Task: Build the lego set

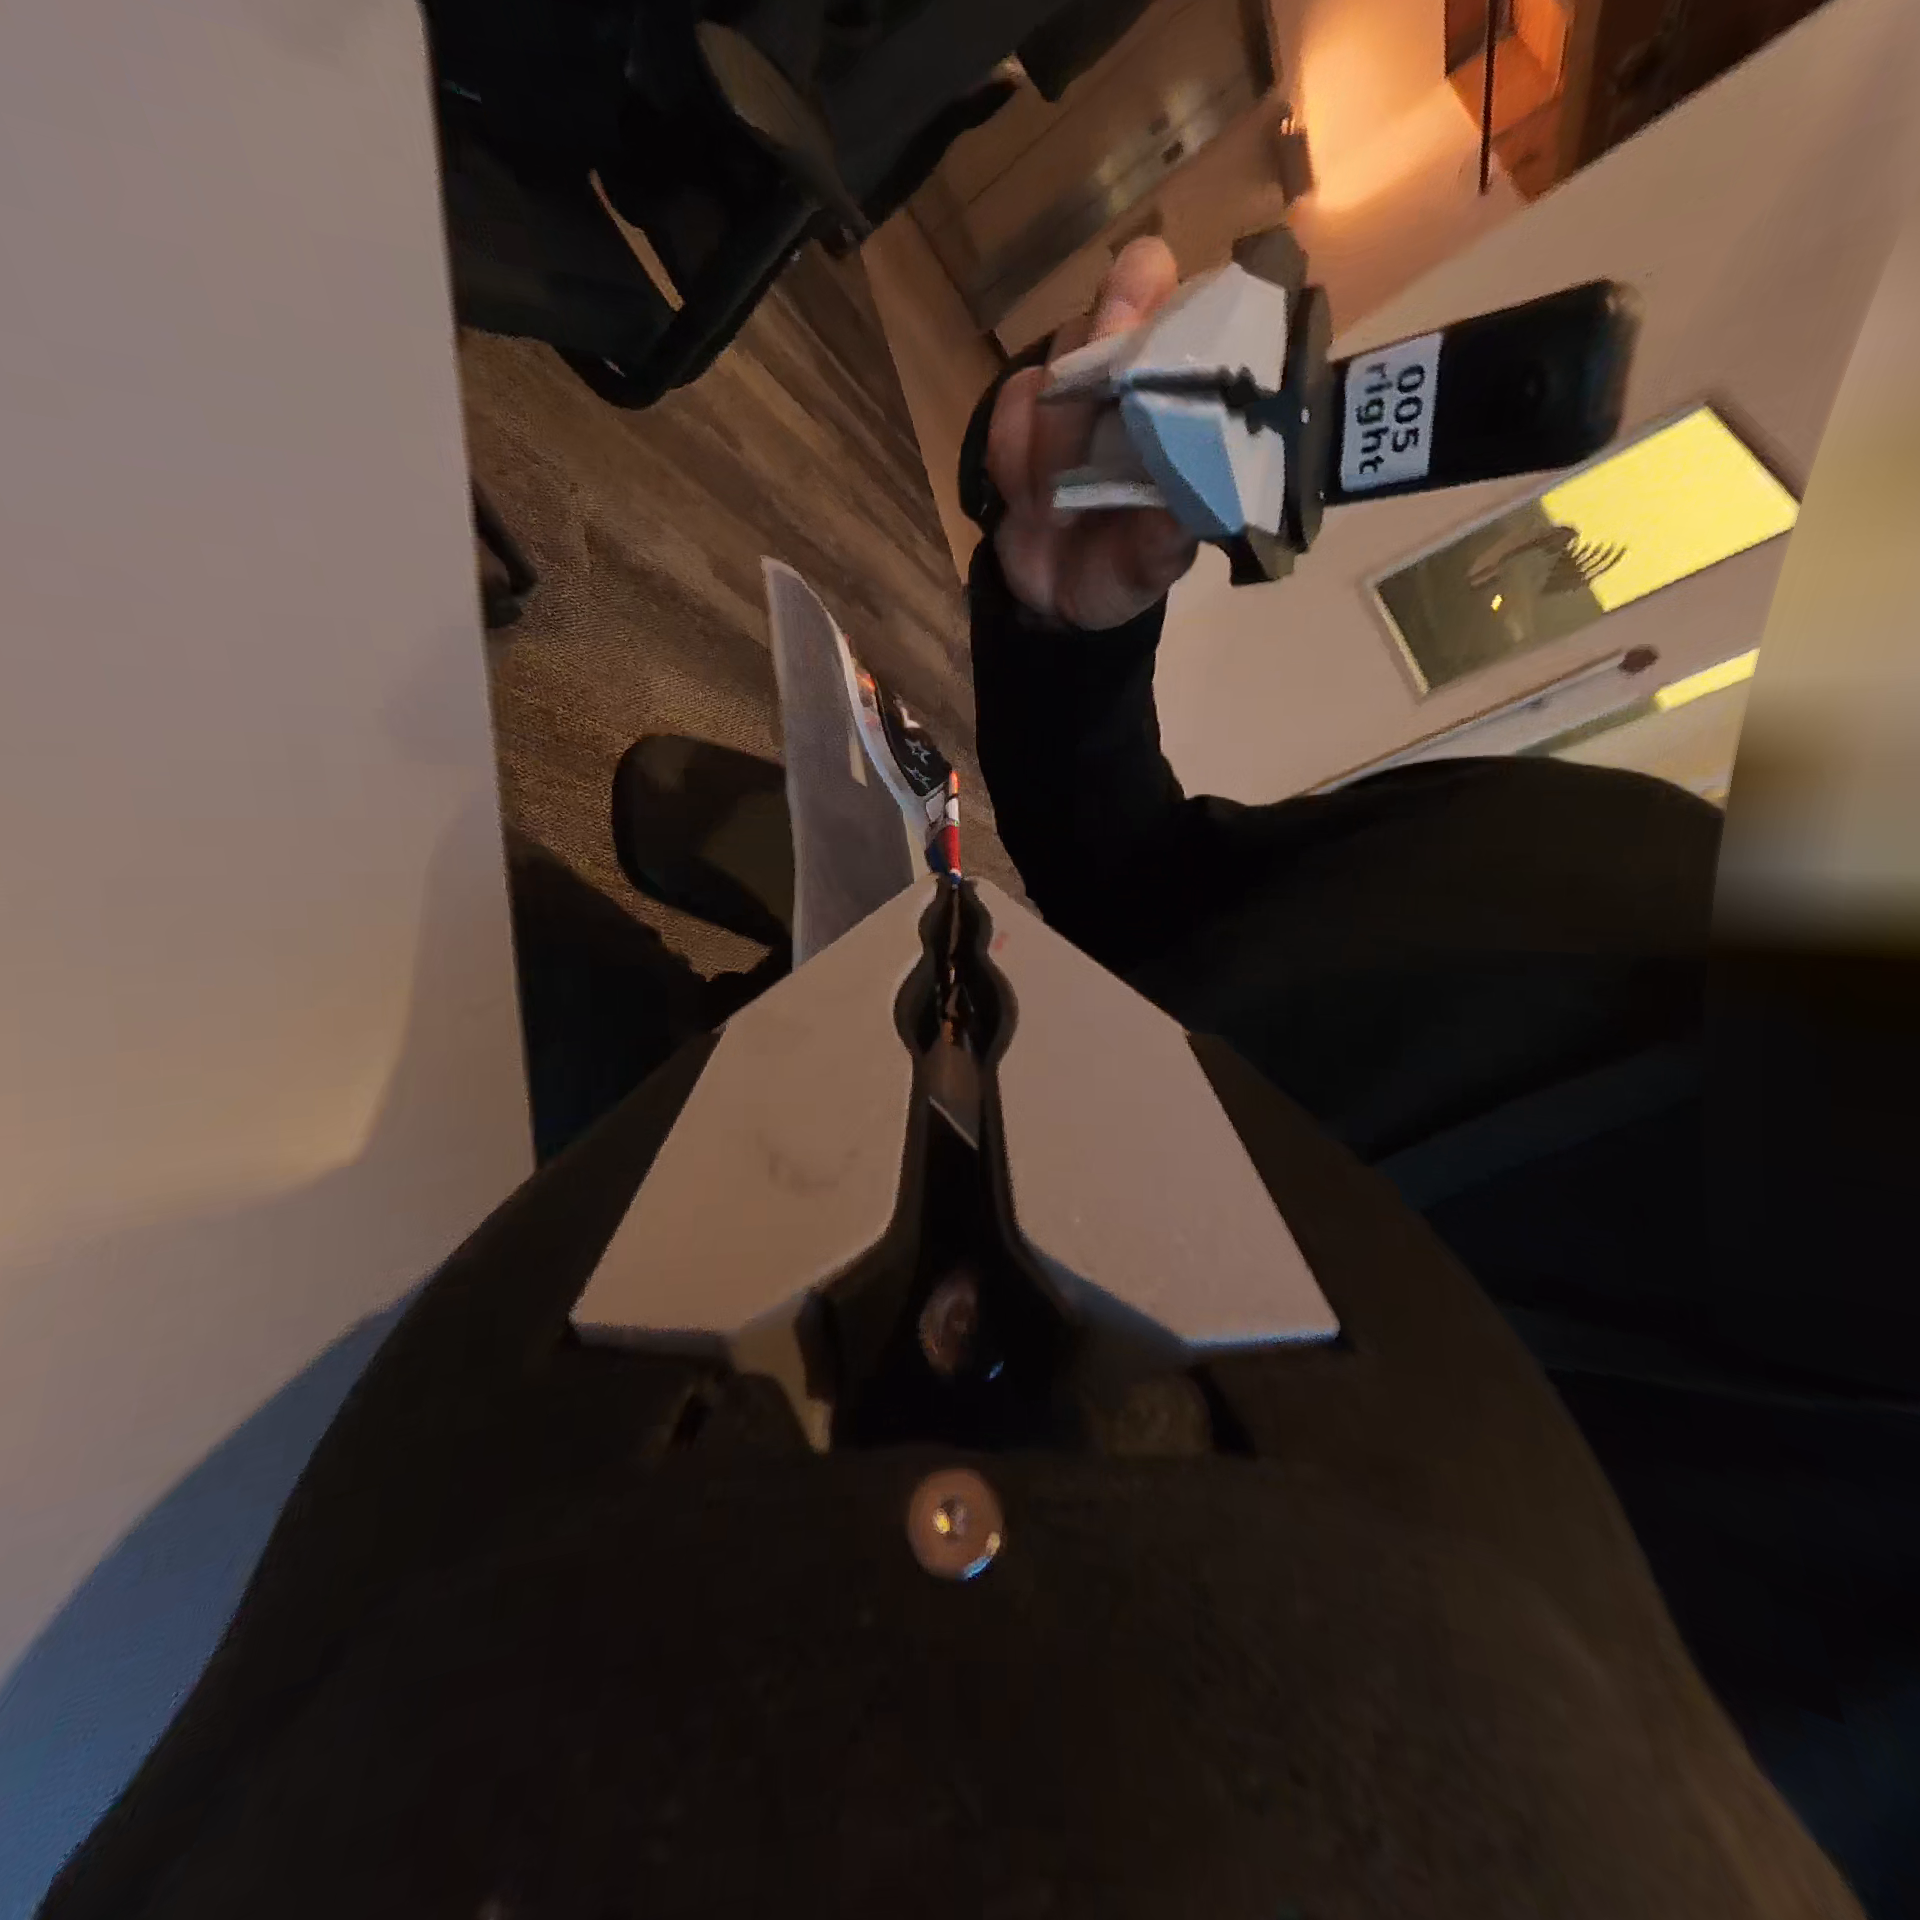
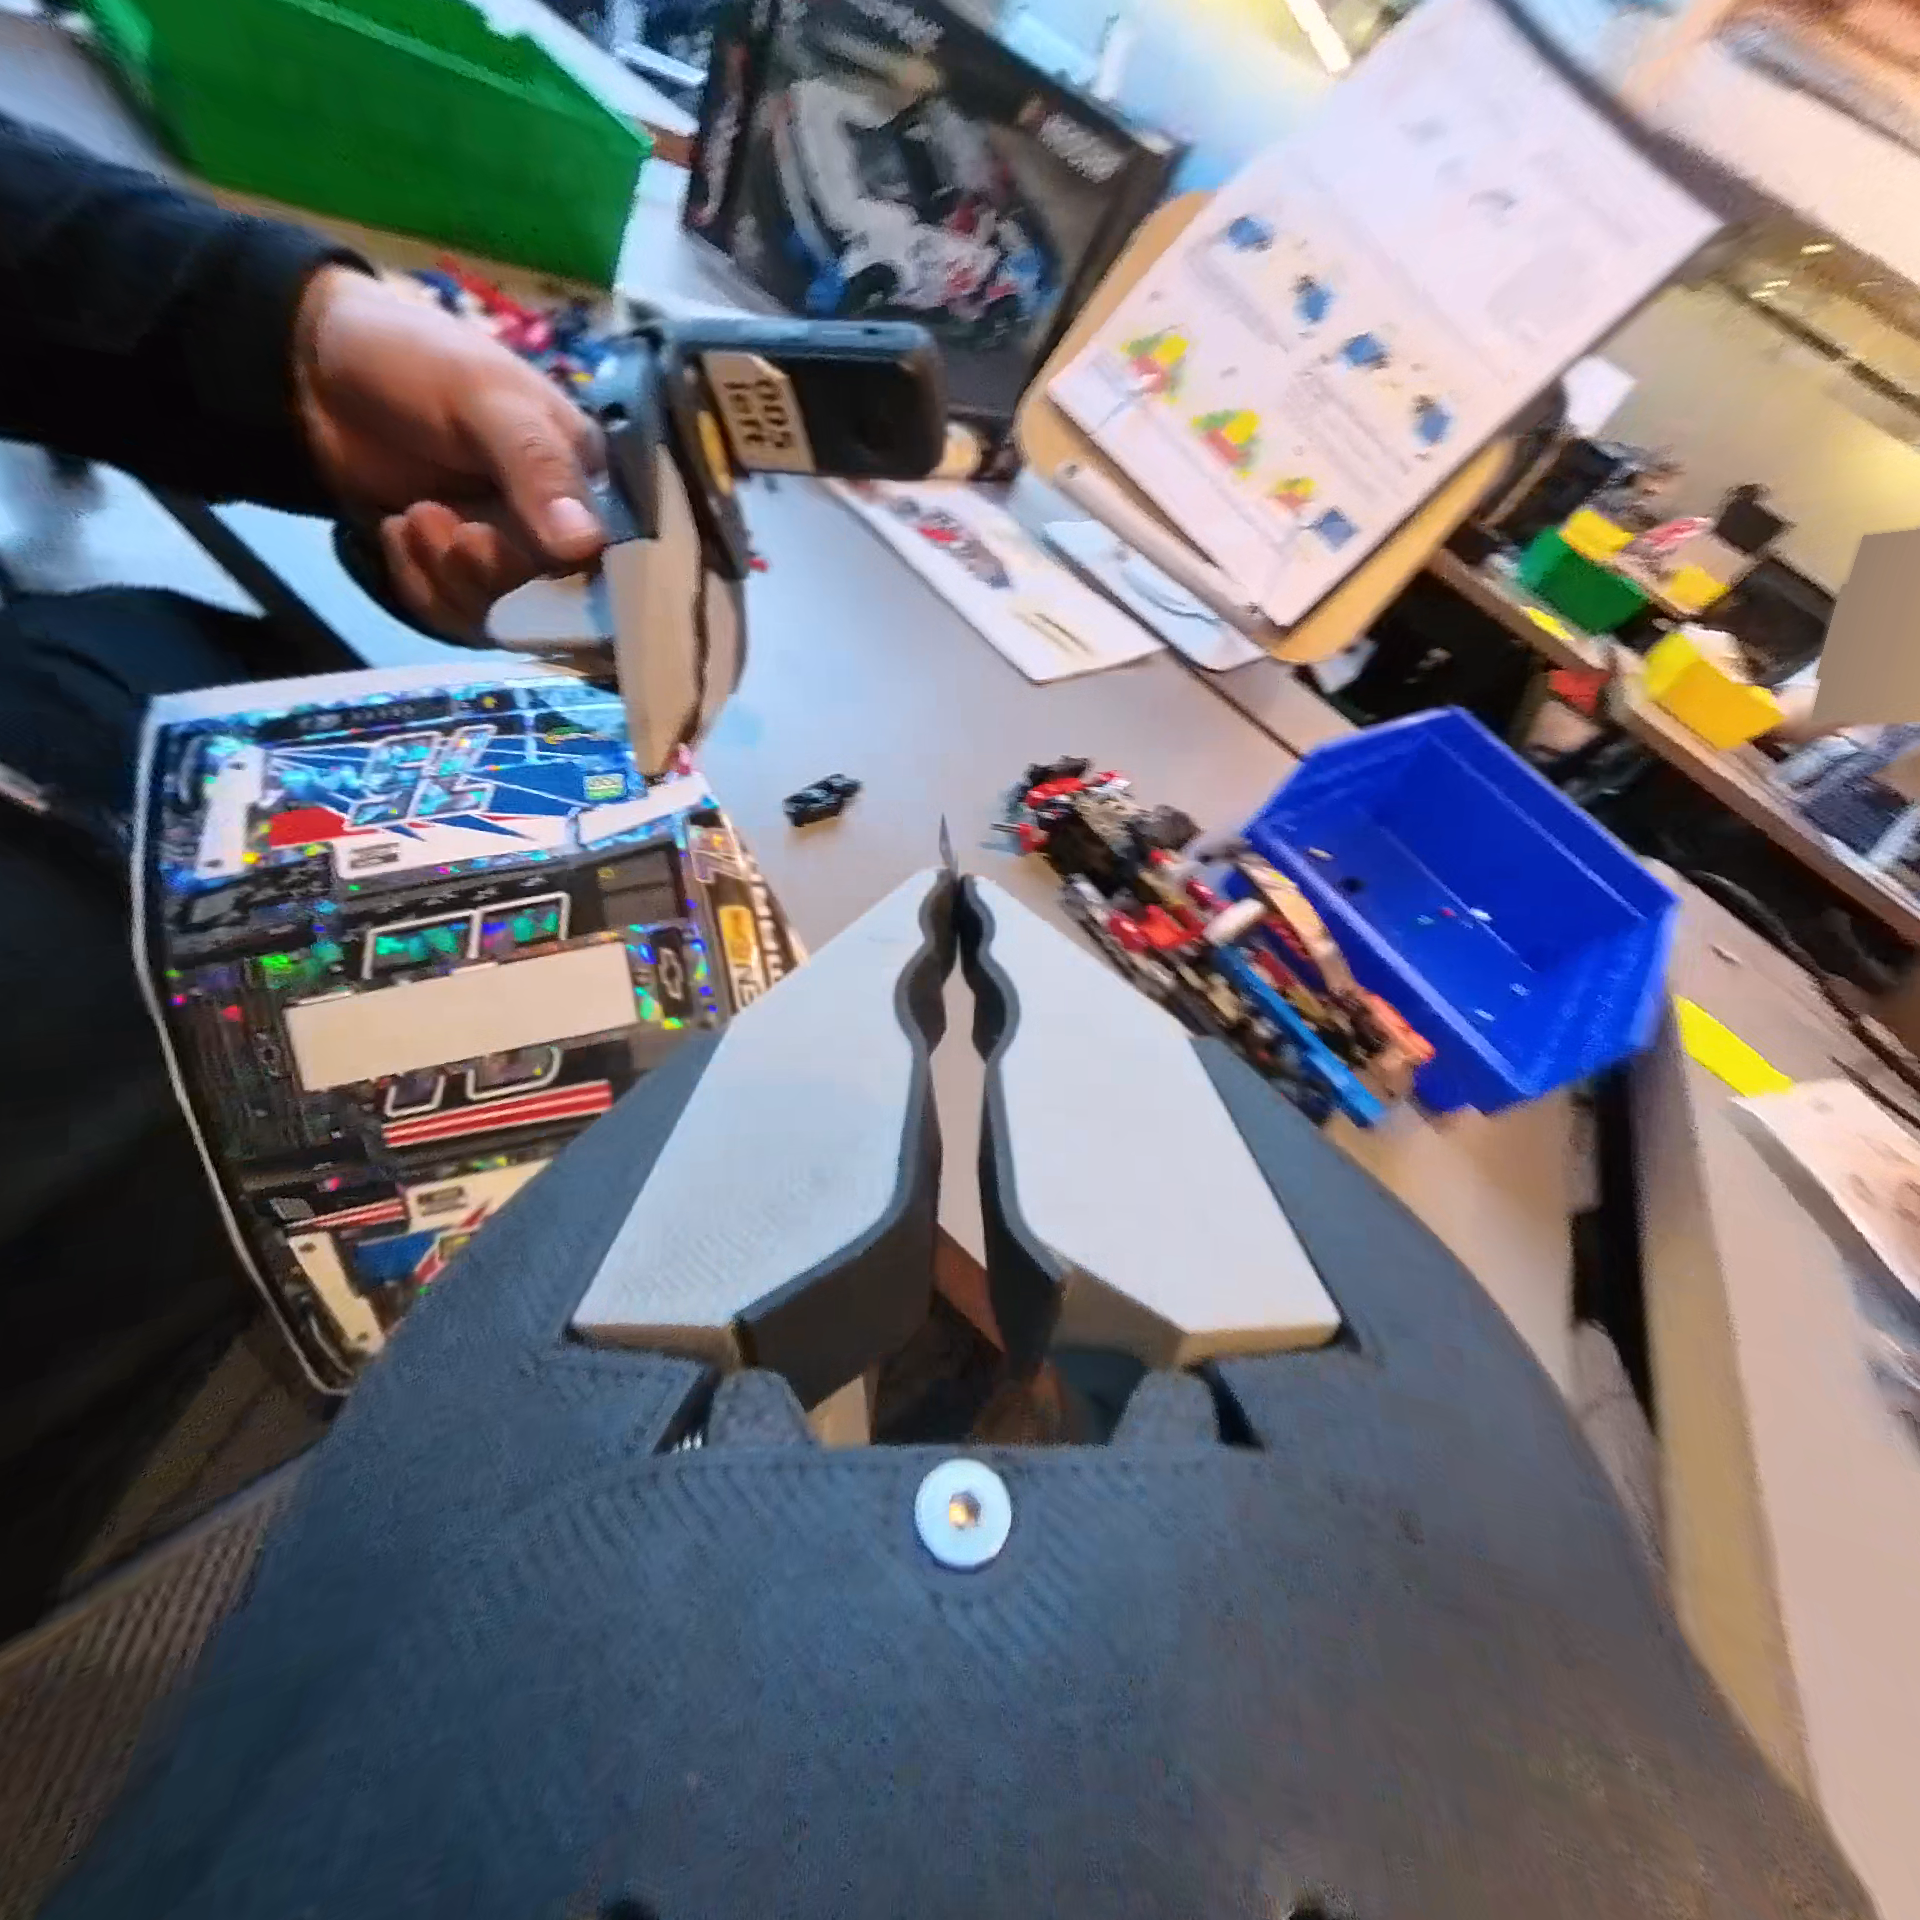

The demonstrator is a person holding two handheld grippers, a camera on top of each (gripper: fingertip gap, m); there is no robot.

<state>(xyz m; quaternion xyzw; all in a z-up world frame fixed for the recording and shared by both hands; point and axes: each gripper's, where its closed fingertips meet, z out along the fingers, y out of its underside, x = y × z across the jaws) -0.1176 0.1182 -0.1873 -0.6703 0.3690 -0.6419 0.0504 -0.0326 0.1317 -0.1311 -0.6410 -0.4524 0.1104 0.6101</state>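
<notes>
The left hand-held gripper (image 2: pixel 670 753) pinches the holographic sticker sheet (image 2: pixel 416 935) by its edge. The right hand-held gripper (image 2: pixel 954 883) grips one small sticker (image 2: pixel 945 840) above the worktop (image 2: pixel 883 665).

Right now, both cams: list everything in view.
sticker sheet: 1, holographic blue/red/black, near left
pale sliver: 1, whitish, poking from near tool's tips
lego car: 1, part-built, red/black/blue, table centre
blue bin: 1, blue, right beside car
black piece: 1, black, loose on table
instruction booklet: 1, white, open on stand, far right
lego box: 1, dark, far side
green bin: 1, green, far left
small bins: several, yellow and green, far right
table: 1, grey
left tongs: 1, grey, shut on sticker sheet's corner
right tongs: 1, grey, shut on pale sliver
left hand: 1, black sleeve
right hand: 1, black sleeve
</notes>
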